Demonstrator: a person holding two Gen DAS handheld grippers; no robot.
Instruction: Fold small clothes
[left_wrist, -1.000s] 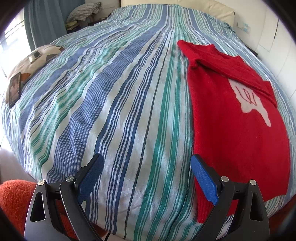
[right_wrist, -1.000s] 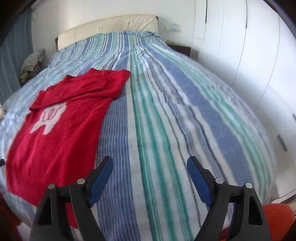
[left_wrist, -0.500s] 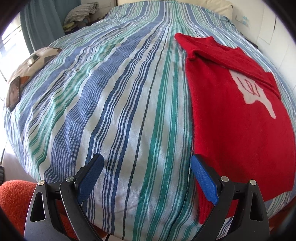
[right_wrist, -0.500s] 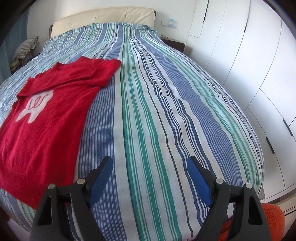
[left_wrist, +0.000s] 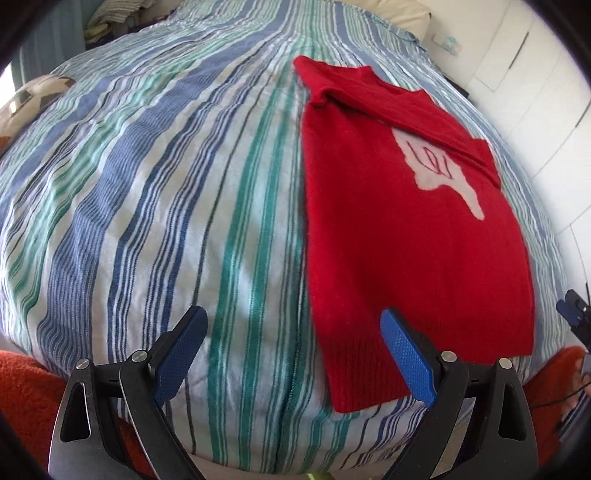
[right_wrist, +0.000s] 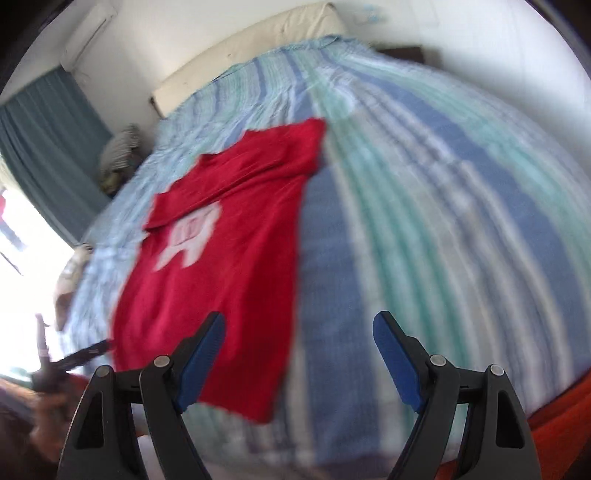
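Approaching for the next fold: red sweater (left_wrist: 406, 229) lies flat on the striped bed (left_wrist: 147, 203), sleeves already tucked across the chest. Left gripper (left_wrist: 291, 354) fingers spread wide, empty; hem's left corner sits just ahead of its right finger. Right gripper (right_wrist: 299, 354) also wide open, empty, hem's right corner ahead of its left finger. Next, likely: pinch both hem corners, lift hem toward collar.

You're in a home bedroom: striped bedspread (left_wrist: 155, 192) over a wide bed, cream padded headboard (right_wrist: 243, 48), teal curtain (right_wrist: 48, 147), white wardrobe doors (left_wrist: 546, 85)
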